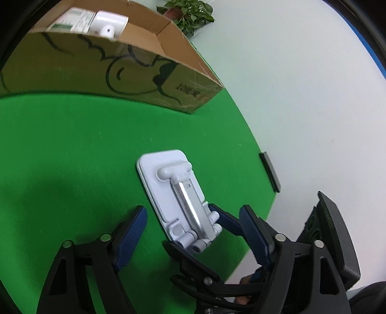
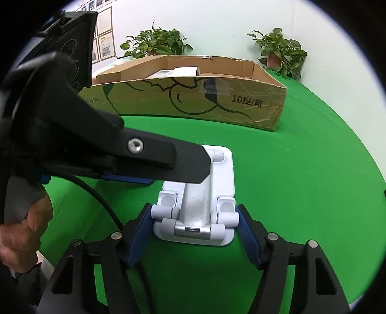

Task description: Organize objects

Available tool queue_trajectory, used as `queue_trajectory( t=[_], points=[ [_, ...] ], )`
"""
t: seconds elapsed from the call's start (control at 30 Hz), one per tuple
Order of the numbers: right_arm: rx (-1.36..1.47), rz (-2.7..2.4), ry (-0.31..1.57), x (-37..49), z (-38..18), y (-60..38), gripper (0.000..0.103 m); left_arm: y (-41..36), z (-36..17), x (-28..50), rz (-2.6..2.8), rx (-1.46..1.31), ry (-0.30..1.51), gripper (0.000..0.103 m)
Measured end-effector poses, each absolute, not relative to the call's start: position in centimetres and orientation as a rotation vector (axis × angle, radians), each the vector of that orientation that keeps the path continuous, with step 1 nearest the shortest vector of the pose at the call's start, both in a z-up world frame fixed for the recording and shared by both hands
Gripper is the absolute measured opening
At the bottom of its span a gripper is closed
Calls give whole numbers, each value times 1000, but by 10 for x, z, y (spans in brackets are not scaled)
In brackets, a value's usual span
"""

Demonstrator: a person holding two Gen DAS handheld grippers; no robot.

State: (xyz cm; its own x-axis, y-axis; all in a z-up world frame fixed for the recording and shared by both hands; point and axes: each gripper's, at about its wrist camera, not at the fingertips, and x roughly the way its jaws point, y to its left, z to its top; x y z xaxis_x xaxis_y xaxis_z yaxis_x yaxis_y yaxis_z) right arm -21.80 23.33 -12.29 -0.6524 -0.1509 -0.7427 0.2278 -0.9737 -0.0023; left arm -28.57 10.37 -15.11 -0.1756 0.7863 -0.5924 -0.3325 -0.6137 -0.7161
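Note:
A white folding phone stand point(image 1: 168, 183) point(image 2: 217, 178) with a silver hinge arm lies flat on the green table cloth point(image 1: 72, 145). My right gripper point(image 2: 194, 212) is shut on its near hinge end, both blue pads pressing on the white knuckles. One of its fingers point(image 1: 224, 218) shows beside the stand in the left wrist view. My left gripper point(image 1: 193, 210) is open and straddles the stand from the side, with gaps between the pads and the stand. In the right wrist view one of its black fingers point(image 2: 156, 157) crosses over the stand's far part.
An open cardboard box point(image 1: 144, 79) point(image 2: 193, 101) stands behind the stand, holding white packages point(image 1: 108, 21). Potted plants point(image 2: 156, 43) point(image 2: 282, 50) sit at the back. A small dark bar point(image 1: 270, 171) lies at the cloth's right edge. A person's hand point(image 2: 21, 236) grips the left handle.

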Motion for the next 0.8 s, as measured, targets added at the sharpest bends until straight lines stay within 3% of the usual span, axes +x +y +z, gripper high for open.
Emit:
queue_trajectory(
  t=[0.23, 0.47, 0.8],
  points=[
    [1213, -2641, 20, -200, -117, 240, 67, 104, -151, -271, 1848, -1337, -598, 63],
    [1199, -2585, -175, -192, -112, 252, 67, 105, -148, -260, 1889, -1357, -545, 38],
    [1144, -2627, -205, -191, -101, 239, 66, 87, -140, -236, 1909, -1295, -552, 31]
  ],
)
